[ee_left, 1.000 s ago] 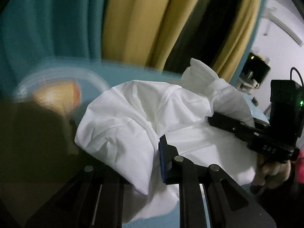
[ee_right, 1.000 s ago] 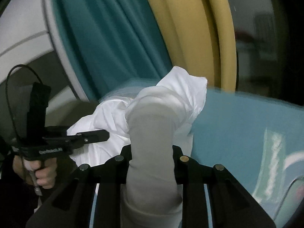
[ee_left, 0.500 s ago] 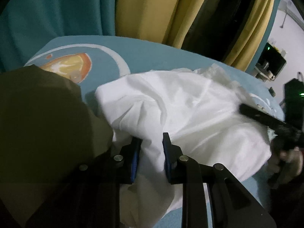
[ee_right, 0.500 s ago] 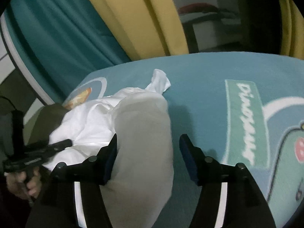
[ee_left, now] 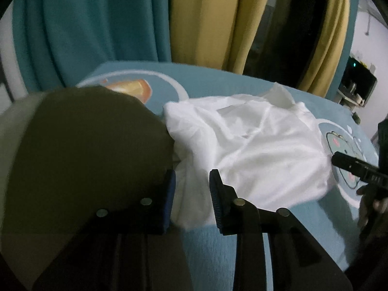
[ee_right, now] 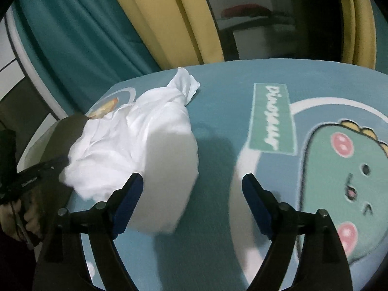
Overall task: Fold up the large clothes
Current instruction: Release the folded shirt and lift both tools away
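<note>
A crumpled white garment [ee_left: 254, 150] lies in a heap on the teal dinosaur blanket [ee_right: 218, 111]. My left gripper [ee_left: 192, 189] sits at the heap's near edge. Its jaws are opening, with a fold of the cloth lying loose between the blue pads [ee_left: 214, 194]. My right gripper [ee_right: 192, 179] stands wide and is still opening. A rounded bulge of the garment [ee_right: 169, 169] rests between its fingers beside the left pad [ee_right: 128, 194], and nothing grips it. In each wrist view the other gripper shows at the edge: the right gripper [ee_left: 351, 167] and the left gripper [ee_right: 41, 172].
A dark olive cushion [ee_left: 92, 145] lies left of the garment, partly against it. Teal and yellow curtains [ee_left: 194, 19] hang behind the bed. A dinosaur print [ee_right: 351, 169] covers the blanket to the right. A person's hand [ee_right: 14, 213] holds the left gripper.
The garment, held up a second ago, has come down onto the blanket. The right jaws have let go of it and spread wide. The left jaws have widened around their fold.
</note>
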### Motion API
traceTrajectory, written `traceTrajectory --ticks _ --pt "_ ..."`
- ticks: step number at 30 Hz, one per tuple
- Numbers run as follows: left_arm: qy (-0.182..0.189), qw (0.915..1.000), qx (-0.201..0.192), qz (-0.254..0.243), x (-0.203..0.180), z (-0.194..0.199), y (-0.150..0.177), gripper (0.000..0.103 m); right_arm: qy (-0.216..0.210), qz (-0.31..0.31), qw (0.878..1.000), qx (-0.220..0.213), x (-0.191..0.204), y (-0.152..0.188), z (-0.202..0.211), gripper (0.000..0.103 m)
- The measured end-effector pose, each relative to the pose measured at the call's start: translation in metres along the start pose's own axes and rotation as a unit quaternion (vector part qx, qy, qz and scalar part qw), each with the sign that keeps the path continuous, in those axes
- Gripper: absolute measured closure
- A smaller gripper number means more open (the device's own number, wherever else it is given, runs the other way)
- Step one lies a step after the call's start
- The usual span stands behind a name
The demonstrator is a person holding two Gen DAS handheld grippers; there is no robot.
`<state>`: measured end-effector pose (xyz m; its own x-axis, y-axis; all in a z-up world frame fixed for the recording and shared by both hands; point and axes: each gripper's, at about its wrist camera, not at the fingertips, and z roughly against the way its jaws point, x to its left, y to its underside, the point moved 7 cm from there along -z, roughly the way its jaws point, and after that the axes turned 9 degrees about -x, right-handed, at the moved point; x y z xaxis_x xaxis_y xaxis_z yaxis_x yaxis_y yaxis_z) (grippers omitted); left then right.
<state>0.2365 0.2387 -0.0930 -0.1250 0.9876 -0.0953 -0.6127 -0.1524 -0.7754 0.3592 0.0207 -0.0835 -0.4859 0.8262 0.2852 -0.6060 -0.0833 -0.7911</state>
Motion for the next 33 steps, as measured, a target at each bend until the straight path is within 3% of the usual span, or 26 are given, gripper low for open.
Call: traceTrajectory --ticks 4,7,13,15,23,27,30,33 --pt "-0.002 0.9996 -0.025 -0.015 -0.017 0.028 0.0 0.072 0.018 0.013 1.0 -0.001 -0.005 0.01 0.022 0.011" --pt "0.011 0.999 -0.038 -0.017 -0.037 0.043 0.005 0.059 0.029 0.016 0.999 -0.007 -0.013 0.018 0.043 0.01" --pt "0.034 0.9984 -0.042 -0.019 -0.076 0.059 0.023 0.054 0.053 0.006 0.998 -0.02 -0.033 0.033 0.079 0.01" --pt "0.041 0.9983 -0.039 -0.014 -0.087 0.061 0.031 0.047 0.061 0.002 0.998 -0.024 -0.04 0.037 0.089 0.01" --pt "0.075 0.9962 -0.035 -0.026 -0.138 0.071 0.047 0.047 0.101 -0.012 0.993 -0.052 -0.069 0.048 0.14 0.01" --pt "0.07 0.9952 -0.057 -0.038 -0.16 0.081 0.045 0.046 0.119 -0.015 0.99 -0.069 -0.084 0.049 0.166 0.009" --pt "0.081 0.9933 -0.073 -0.037 -0.173 0.092 0.04 0.037 0.136 -0.02 0.987 -0.089 -0.096 0.046 0.189 0.009" --pt "0.087 0.9911 -0.091 -0.042 -0.184 0.102 0.033 0.036 0.147 -0.022 0.983 -0.105 -0.105 0.042 0.207 0.009"
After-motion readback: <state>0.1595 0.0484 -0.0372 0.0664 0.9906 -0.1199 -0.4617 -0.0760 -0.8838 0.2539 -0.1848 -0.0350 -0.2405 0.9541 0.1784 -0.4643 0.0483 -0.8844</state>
